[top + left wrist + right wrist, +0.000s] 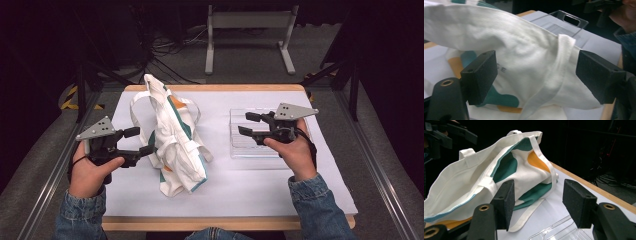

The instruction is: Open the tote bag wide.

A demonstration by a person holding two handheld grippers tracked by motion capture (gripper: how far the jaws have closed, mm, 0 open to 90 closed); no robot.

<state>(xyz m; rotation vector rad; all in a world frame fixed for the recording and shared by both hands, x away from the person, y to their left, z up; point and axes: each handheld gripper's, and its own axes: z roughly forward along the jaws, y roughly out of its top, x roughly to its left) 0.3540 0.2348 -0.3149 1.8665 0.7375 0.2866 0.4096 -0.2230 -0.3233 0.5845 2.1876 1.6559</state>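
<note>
A white tote bag (175, 145) with teal and orange patches lies crumpled left of the table's middle, its mouth standing up toward the back. My left gripper (140, 141) reaches into its left side. In the left gripper view the bag's rim and a strap (524, 57) span the gap between the wide-apart jaws of that gripper (537, 75), and the pads do not press on the cloth. My right gripper (248, 124) hovers open over a clear plastic tray (240, 150), pointing left at the bag (524, 177), with nothing between its jaws (544, 202).
A white mat (250, 190) covers the wooden table. The clear tray (554, 232) sits right of the bag. Beyond the far edge stand a white metal frame (247, 20) and loose cables on the floor. Metal rails run along both sides.
</note>
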